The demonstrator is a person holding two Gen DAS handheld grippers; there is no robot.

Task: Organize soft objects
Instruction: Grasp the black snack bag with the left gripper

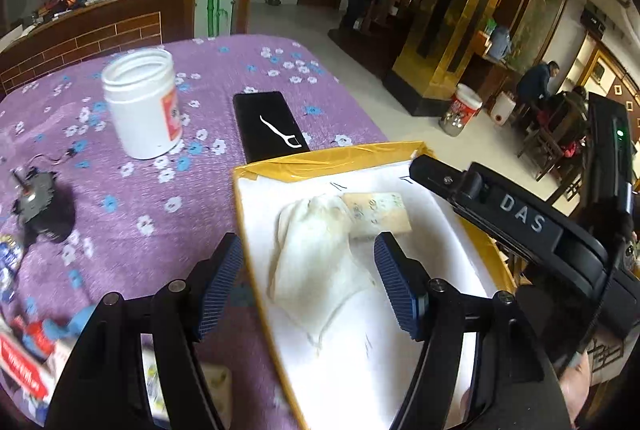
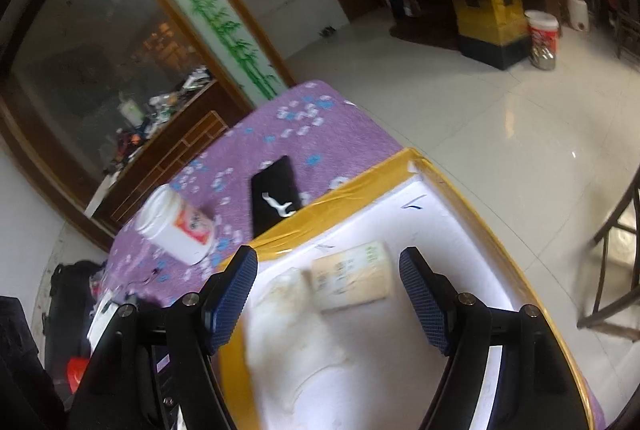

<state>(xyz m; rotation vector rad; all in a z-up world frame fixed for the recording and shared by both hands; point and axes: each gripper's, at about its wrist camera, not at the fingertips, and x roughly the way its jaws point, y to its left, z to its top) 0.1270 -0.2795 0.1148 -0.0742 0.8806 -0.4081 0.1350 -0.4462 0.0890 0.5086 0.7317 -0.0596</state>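
While both hover over the white foam box with yellow-taped rim (image 1: 320, 161), the left gripper (image 1: 308, 282) and right gripper (image 2: 328, 300) stand wide apart, holding nothing. Inside the box lie a crumpled white cloth pouch (image 1: 316, 250) and, touching it, a beige paper-wrapped packet (image 1: 378, 213). On the purple flowered bench (image 1: 200, 69) beside the box stand an open white plastic jar (image 1: 140, 101) and a flat black case (image 1: 268, 125).

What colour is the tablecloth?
Purple with white and blue flowers, tablecloth, clearest in the left wrist view.
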